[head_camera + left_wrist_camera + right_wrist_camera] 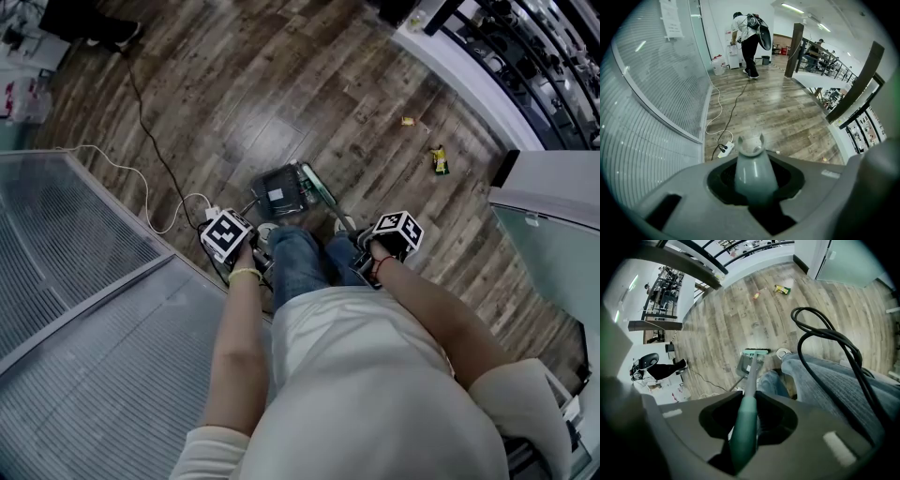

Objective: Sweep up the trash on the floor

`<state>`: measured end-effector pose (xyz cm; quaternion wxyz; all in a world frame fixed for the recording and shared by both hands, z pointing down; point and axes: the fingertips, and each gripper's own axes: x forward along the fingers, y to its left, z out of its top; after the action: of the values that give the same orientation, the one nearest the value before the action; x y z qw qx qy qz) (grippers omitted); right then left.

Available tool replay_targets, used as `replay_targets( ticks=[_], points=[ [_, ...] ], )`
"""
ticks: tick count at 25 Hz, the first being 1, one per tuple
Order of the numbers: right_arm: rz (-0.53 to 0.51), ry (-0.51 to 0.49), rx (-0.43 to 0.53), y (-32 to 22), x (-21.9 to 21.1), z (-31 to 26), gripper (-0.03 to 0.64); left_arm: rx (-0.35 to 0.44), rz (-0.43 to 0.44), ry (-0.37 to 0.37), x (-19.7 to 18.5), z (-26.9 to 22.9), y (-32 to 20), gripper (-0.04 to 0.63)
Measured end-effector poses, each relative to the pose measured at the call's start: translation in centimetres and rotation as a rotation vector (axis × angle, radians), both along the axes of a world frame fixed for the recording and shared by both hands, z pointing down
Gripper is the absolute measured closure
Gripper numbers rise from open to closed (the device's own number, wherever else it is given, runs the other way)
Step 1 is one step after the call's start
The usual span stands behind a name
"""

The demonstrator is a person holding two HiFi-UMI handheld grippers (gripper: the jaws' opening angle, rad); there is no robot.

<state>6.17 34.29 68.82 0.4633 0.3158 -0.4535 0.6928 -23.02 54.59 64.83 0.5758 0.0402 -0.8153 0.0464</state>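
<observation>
The person wears a white shirt (375, 375), blue jeans (298, 267), yellow wristband (244, 274).

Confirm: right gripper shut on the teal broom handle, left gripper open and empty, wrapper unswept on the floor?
Wrong on the left gripper: the left gripper view shows it shut on a grey handle, not open and empty. The right gripper shut on the teal broom handle and the wrapper unswept on the floor hold.

Dark wood-plank floor (309, 84). Ribbed glass partition (75, 281) at left. Black railing (525, 56) above curved white ledge (459, 70). Ceiling strip lights (791, 7).
</observation>
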Motion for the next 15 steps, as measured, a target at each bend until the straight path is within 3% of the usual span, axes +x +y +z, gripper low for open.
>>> replay_targets(
  ticks=[15],
  points=[
    [-0.096,-0.013,-0.058,2.0,-0.9,-0.3,0.522,-0.004,0.005,-0.003,0.0,0.1,-0.2,0.506]
  ],
)
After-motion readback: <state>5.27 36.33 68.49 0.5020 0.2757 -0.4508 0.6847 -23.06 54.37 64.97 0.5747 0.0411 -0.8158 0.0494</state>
